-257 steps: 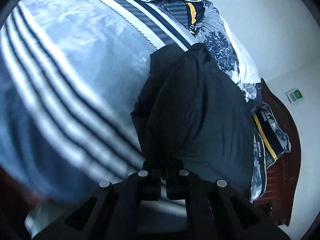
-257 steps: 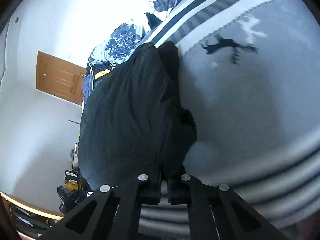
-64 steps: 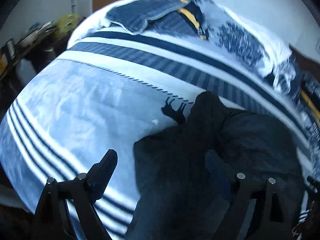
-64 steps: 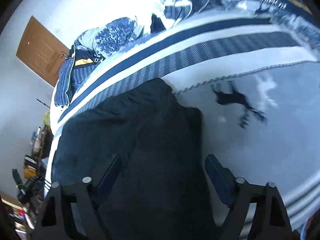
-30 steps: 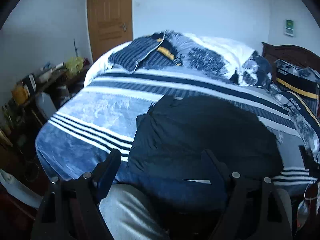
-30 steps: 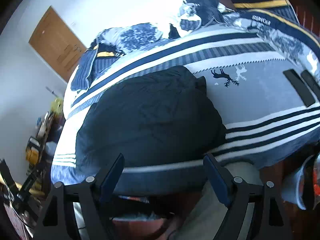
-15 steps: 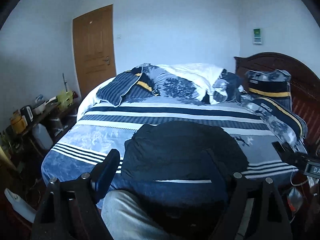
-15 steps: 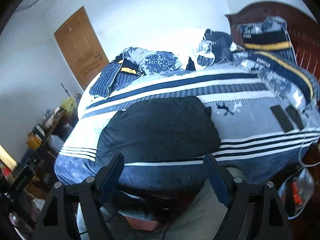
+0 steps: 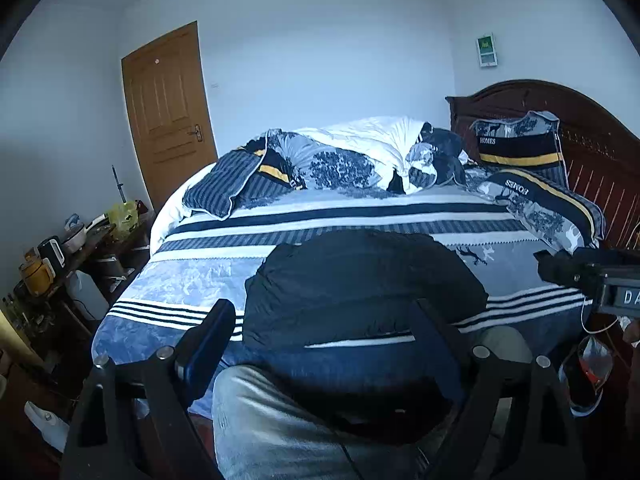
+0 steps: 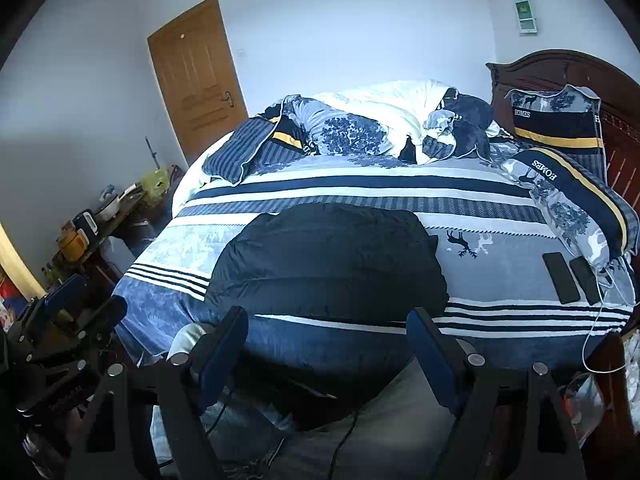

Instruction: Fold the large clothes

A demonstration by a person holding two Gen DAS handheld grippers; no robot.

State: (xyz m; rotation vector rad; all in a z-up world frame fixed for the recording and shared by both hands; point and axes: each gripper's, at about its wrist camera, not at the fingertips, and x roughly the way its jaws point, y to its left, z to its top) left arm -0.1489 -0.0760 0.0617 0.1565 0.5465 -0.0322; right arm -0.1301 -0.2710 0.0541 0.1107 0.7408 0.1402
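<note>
A large dark garment (image 9: 360, 284) lies folded in a broad bundle on the blue-and-white striped bedspread (image 9: 188, 280), near the front edge of the bed. It also shows in the right wrist view (image 10: 328, 264). My left gripper (image 9: 320, 332) is open and empty, held back from the bed above my lap. My right gripper (image 10: 328, 336) is open and empty, also back from the bed edge. The right gripper's body shows at the right edge of the left wrist view (image 9: 592, 276). The left gripper shows at the lower left of the right wrist view (image 10: 68, 320).
Pillows and a bunched quilt (image 10: 380, 120) lie at the far side, against a dark wooden headboard (image 10: 560, 76). Two black phones (image 10: 572, 276) with a white cable lie on the bed's right. A cluttered side table (image 10: 92, 224) stands left, below a wooden door (image 10: 196, 76).
Both grippers let go of the dark garment, opened, and pulled back and up from the bed. The garment now lies folded near the front edge.
</note>
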